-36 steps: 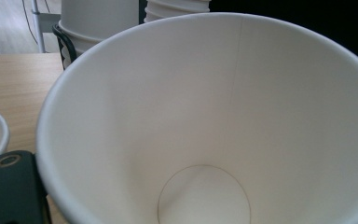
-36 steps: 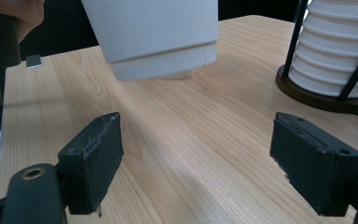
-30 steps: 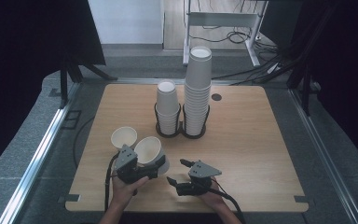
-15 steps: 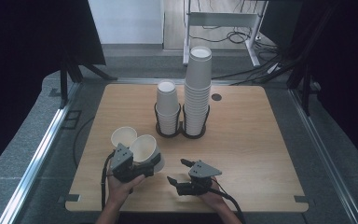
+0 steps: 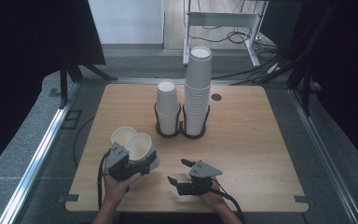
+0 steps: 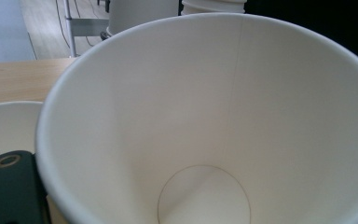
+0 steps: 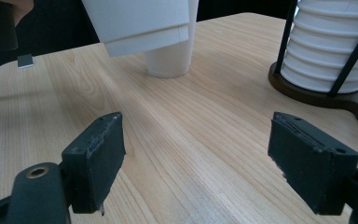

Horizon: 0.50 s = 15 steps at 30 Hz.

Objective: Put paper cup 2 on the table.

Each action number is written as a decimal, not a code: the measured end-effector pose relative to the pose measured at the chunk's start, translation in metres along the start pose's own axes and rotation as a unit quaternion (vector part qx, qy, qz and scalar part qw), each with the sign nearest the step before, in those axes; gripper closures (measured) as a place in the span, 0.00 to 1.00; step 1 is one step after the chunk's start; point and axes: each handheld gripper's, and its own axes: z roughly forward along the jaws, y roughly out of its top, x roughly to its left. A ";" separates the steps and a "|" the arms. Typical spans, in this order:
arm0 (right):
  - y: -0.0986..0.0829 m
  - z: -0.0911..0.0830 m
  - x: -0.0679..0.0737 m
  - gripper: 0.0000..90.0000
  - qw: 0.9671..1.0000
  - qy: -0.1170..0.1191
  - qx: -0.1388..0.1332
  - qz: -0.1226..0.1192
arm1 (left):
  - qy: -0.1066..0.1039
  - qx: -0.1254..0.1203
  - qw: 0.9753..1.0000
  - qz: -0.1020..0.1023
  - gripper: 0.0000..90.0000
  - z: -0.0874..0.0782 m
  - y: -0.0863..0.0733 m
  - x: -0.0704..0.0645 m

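Starting at the left of the high view, we have the left gripper [image 5: 137,164] clamped on the wall of a paper cup [image 5: 141,148], which is lifted and tipped so its mouth faces up and toward us; the left gripper view looks straight down into that cup [image 6: 205,130] to its round base, with one black jaw pressed against the outside of the rim at lower left. Just behind it a second cup [image 5: 122,136] stands upright on the table [image 5: 261,140], its rim almost touching the held one (the right gripper view shows the held cup [image 7: 140,21] hanging clear of the wood in front of the standing one [image 7: 170,58]). We judge the step in hand to be carrying a single cup away from the stacks, or nesting it with its neighbour. Further right, in the middle, the short stack [image 5: 168,109] and the tall stack [image 5: 198,91] sit in the black wire holder [image 5: 181,133]. At the right, our right gripper [image 5: 182,179] rests low over bare table, jaws spread wide and holding nothing. The next move calls for levelling the held cup and lowering it squarely without squeezing the thin wall out of shape.
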 end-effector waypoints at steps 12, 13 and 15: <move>0.000 0.000 0.000 0.21 1.000 0.001 0.000 0.001 | 0.048 0.023 0.997 0.055 0.14 0.020 -0.008 -0.008; 0.000 0.000 0.000 0.21 1.000 0.001 0.000 0.002 | 0.053 0.027 0.996 0.063 0.14 0.022 -0.008 -0.009; 0.000 0.000 0.000 0.21 1.000 0.001 0.000 0.001 | 0.057 0.031 0.995 0.069 0.14 0.025 -0.010 -0.009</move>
